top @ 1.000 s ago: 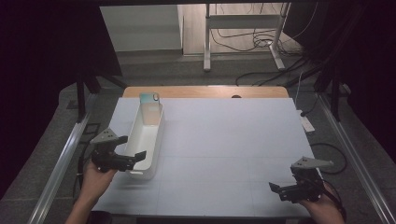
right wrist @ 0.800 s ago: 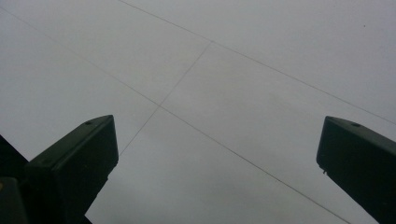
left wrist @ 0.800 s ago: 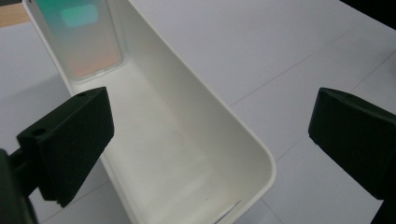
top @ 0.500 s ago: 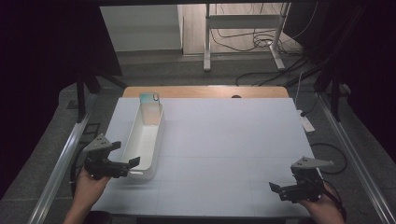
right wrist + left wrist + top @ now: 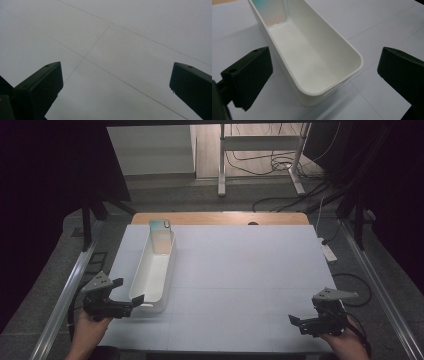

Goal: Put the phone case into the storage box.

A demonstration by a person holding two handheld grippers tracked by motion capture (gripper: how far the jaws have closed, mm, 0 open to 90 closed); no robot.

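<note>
While a person's left hand point(image 5: 89, 324) comes in over the table's near edge by its near-left corner, the left gripper point(image 5: 127, 302) it holds points across the table toward the near end of a long white plastic bin point(image 5: 150, 277), its two black jaws spread wide and clamped on nothing. One such bin lies on the white table point(image 5: 250, 270), running lengthwise along the left edge from near the front toward the far side, with a single pale, greenish card-like item point(image 5: 160, 226) standing against its far end wall. Seen from the left gripper view, the bin's rounded near end point(image 5: 329, 82) sits between and just beyond the parted jaws, untouched. At the near-right corner, the right hand point(image 5: 345, 342) holds the right gripper point(image 5: 300, 324) low over bare tabletop, its jaws likewise wide apart and empty. Two grippers, two hands, one bin.
</note>
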